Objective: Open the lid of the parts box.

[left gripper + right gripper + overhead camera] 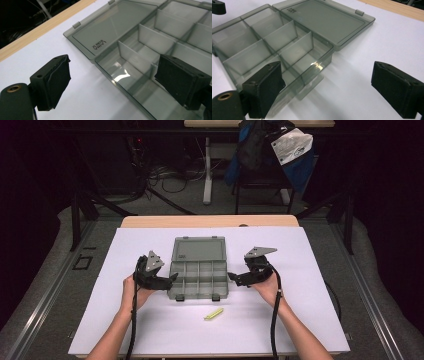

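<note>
White table sheet: a white sheet [150,320] covers the table in front of you, with a wooden edge [210,221] showing at the far side.
Box: a smoky translucent plastic compartment box [197,280] lies at the middle of the sheet, directly between your two hands. Its lid [198,250] is folded fully open and lies flat on the far side.
Box axis: its long side runs left to right, so one short end faces each gripper.
Compartments: every compartment you can see is empty.
Left gripper: your left gripper [170,279] sits just beside the box's left end. Its jaws stand wide apart and hold nothing; in the left gripper view one pad hangs over the box's corner compartment, the other over bare sheet.
Right gripper: your right gripper [234,278] sits just beside the right end, jaws likewise wide apart and empty.
Yellow item: a small yellow-green stick [213,314] lies on the sheet on your side of the box, somewhat nearer your right hand.
</note>
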Demonstrator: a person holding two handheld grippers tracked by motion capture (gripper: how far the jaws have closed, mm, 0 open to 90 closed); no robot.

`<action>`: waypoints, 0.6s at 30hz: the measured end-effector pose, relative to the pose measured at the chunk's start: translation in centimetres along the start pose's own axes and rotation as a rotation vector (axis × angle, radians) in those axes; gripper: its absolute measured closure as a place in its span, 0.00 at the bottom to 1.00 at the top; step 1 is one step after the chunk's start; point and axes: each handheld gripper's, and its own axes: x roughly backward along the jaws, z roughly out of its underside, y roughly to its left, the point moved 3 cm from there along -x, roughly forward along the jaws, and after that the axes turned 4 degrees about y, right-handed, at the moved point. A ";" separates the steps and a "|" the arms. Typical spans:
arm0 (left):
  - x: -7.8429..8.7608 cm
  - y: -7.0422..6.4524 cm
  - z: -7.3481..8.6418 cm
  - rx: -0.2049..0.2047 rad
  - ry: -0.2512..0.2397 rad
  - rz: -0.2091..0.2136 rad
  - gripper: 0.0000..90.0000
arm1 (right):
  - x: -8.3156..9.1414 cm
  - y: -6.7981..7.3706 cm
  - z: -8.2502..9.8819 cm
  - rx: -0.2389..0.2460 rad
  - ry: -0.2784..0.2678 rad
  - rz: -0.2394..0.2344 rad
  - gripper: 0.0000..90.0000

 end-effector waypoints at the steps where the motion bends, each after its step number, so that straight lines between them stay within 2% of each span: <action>1: 0.1 -0.1 0.1 -0.006 0.003 0.000 0.12 | 0.1 0.0 0.2 0.004 -0.001 -0.001 0.09; 9: 1.4 -1.2 1.1 -0.007 -0.002 0.008 0.12 | 1.4 0.3 1.7 -0.003 -0.009 -0.012 0.04; 18: 2.7 -2.6 2.1 -0.012 -0.008 0.018 0.12 | 2.6 0.9 2.9 0.012 -0.023 -0.015 0.00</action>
